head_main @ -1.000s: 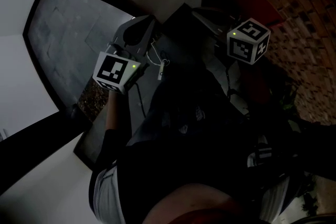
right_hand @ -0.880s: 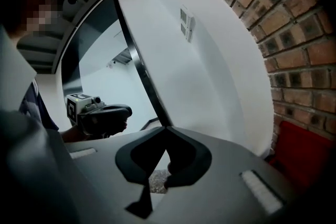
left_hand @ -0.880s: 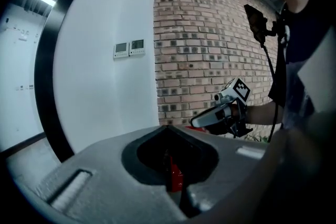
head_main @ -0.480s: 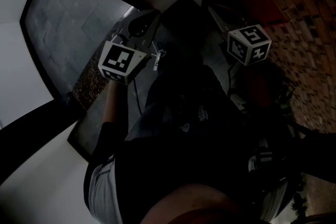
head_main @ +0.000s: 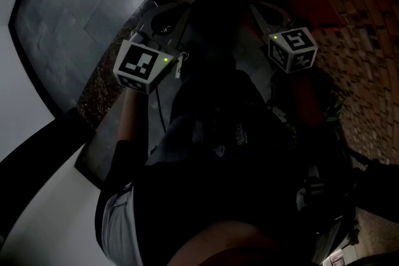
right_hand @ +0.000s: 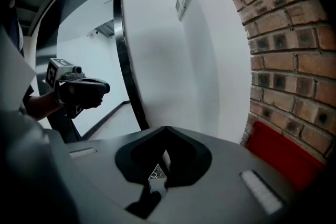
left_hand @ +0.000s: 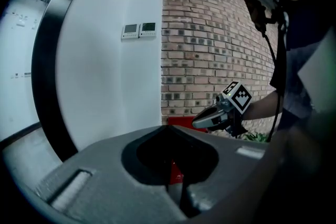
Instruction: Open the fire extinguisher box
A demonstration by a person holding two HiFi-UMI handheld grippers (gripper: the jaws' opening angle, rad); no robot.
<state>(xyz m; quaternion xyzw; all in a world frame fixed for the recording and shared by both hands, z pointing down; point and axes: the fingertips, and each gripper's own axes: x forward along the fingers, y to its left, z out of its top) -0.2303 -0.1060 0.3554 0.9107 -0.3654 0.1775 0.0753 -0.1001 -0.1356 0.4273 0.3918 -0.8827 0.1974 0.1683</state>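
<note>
Both tools are clenched shut and empty: the left gripper (left_hand: 169, 127) shows its jaws pressed together to a point in its own view, and the right gripper (right_hand: 167, 128) shows the same, with nothing caught between either pair. The fire extinguisher box (right_hand: 283, 157), low and red, sits at the foot of the brick wall (right_hand: 294, 34), near the corner where brick meets a white wall (right_hand: 173, 71). From the right gripper it lies ahead and to the right of the jaw tips, apart from them; from the left gripper only a red strip shows just past the tips, with the right gripper hanging in front of it. In the head view the two tools are held out side by side before the person's body, well apart, marker cubes toward the person, noses aimed forward and slightly down. The bare left forearm (head_main: 128, 128) reaches up to its tool; the right hand is lost in shadow. A black band (left_hand: 44, 86) curves across the white wall, which carries two small panels (left_hand: 139, 30), and a green plant (left_hand: 257, 137) shows near the box
</note>
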